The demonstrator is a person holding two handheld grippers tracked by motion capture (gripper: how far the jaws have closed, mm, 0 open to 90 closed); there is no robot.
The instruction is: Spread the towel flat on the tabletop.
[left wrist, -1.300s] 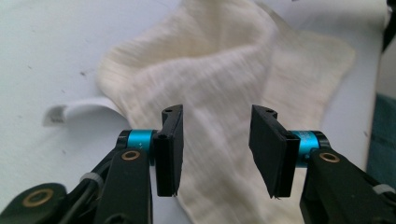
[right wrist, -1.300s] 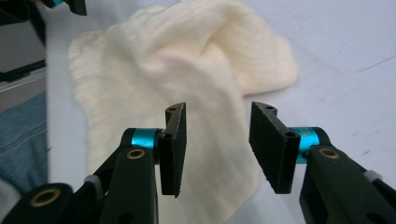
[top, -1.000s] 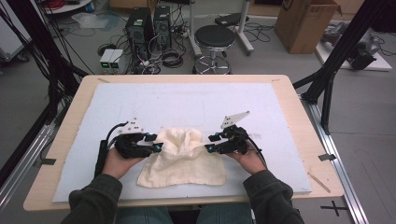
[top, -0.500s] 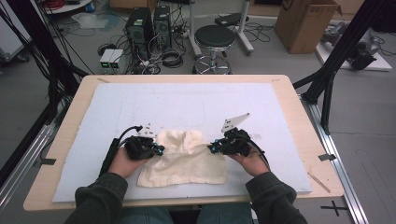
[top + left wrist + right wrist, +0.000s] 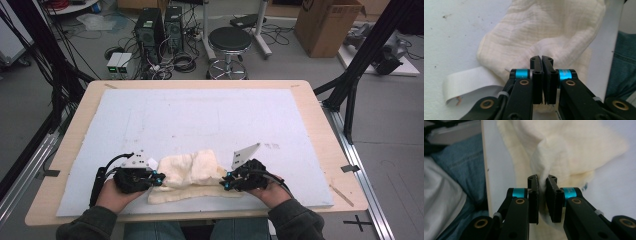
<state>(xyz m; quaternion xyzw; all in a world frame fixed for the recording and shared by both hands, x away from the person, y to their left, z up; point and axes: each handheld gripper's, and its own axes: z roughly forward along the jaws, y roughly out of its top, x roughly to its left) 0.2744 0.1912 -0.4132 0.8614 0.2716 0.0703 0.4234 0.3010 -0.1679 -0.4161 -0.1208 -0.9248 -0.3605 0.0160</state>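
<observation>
left gripper [image 5: 159, 178]: fingers pinched on cream cloth [image 5: 192, 172], just reopened slightly | right gripper [image 5: 226, 184]: same, cloth fold clamped | white tabletop [image 5: 210, 117] | readable labels: none legible

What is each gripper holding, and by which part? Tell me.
Both hold the cream cloth. The left gripper pinches a fold at its left edge; the right gripper pinches a raised fold at its right edge.

Probably lab: computer towers [image 5: 159, 27], floor cables [image 5: 175, 60]

The high view looks down over the table [image 5: 320, 125], while both gripper views sit close, sharing the cream cloth [image 5: 192, 172].
</observation>
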